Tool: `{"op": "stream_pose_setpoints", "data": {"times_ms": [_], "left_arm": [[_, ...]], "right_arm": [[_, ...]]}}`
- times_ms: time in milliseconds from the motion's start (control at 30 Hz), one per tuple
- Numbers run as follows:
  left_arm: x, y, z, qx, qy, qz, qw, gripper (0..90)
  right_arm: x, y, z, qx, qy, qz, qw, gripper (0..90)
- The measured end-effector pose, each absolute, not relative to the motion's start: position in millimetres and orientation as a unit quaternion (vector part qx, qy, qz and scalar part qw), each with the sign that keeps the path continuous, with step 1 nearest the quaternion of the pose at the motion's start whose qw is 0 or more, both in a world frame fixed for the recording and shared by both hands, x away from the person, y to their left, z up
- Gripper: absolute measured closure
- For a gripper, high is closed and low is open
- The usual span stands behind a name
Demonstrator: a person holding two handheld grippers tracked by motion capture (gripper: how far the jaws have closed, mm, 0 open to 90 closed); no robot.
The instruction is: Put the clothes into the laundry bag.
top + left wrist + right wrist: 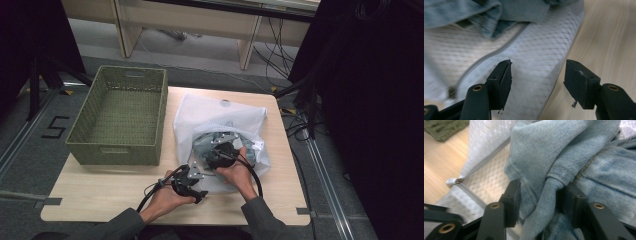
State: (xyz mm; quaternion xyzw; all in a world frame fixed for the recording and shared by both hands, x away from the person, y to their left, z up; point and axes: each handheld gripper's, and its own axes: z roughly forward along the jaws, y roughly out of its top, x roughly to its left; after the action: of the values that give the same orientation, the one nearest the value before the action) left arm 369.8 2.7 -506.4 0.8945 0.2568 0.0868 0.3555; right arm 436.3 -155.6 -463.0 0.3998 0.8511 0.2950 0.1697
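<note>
Denim garment between right claw

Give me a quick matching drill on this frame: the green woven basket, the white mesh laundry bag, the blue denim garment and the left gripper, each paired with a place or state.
1. green woven basket
2. white mesh laundry bag
3. blue denim garment
4. left gripper

a. bunched between the right gripper's jaws
b. jaws apart, nothing gripped
c. at the table's left, nothing inside
d. spread flat mid-table

Pairs: 1-c, 2-d, 3-a, 4-b

Legible markings: one numeral, "5", in black on the grey floor, left of the frame. No other text, label or brand is readable.
</note>
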Motion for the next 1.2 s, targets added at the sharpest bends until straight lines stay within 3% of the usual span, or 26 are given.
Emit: {"op": "stream_pose_setpoints", "data": {"times_ms": [100, 267, 333, 567, 700, 800, 1000, 1133, 1200], "left_arm": [[370, -1, -509, 0.895, 0.253, 0.095, 0.355, 43.7], [368, 6, -507, 0.895, 0.255, 0.090, 0.355, 81.0], [366, 8, -506, 0.902, 0.239, 0.093, 0.348, 87.4], [355, 17, -503, 0.916, 0.214, 0.061, 0.332, 88.2], [352, 18, -504, 0.918, 0.209, 0.062, 0.332, 88.3], [351, 18, -504, 0.915, 0.213, 0.060, 0.336, 88.4], [352, 19, -503, 0.919, 0.202, 0.060, 0.332, 88.4], [353, 20, -503, 0.920, 0.200, 0.058, 0.331, 88.4], [353, 19, -503, 0.918, 0.211, 0.050, 0.333, 88.2]], "right_arm": [[435, -161, -461, 0.401, 0.849, 0.301, 0.165, 51.3], [430, -166, -458, 0.398, 0.850, 0.303, 0.167, 50.4], [426, -164, -459, 0.403, 0.846, 0.307, 0.169, 52.7], [415, -154, -464, 0.390, 0.871, 0.262, 0.145, 59.3], [416, -142, -476, 0.366, 0.888, 0.231, 0.154, 74.6], [423, -134, -481, 0.362, 0.886, 0.223, 0.184, 79.6], [452, -123, -483, 0.374, 0.857, 0.240, 0.261, 81.7], [468, -123, -482, 0.395, 0.839, 0.251, 0.278, 78.0], [467, -122, -483, 0.396, 0.843, 0.259, 0.256, 70.5]]}}
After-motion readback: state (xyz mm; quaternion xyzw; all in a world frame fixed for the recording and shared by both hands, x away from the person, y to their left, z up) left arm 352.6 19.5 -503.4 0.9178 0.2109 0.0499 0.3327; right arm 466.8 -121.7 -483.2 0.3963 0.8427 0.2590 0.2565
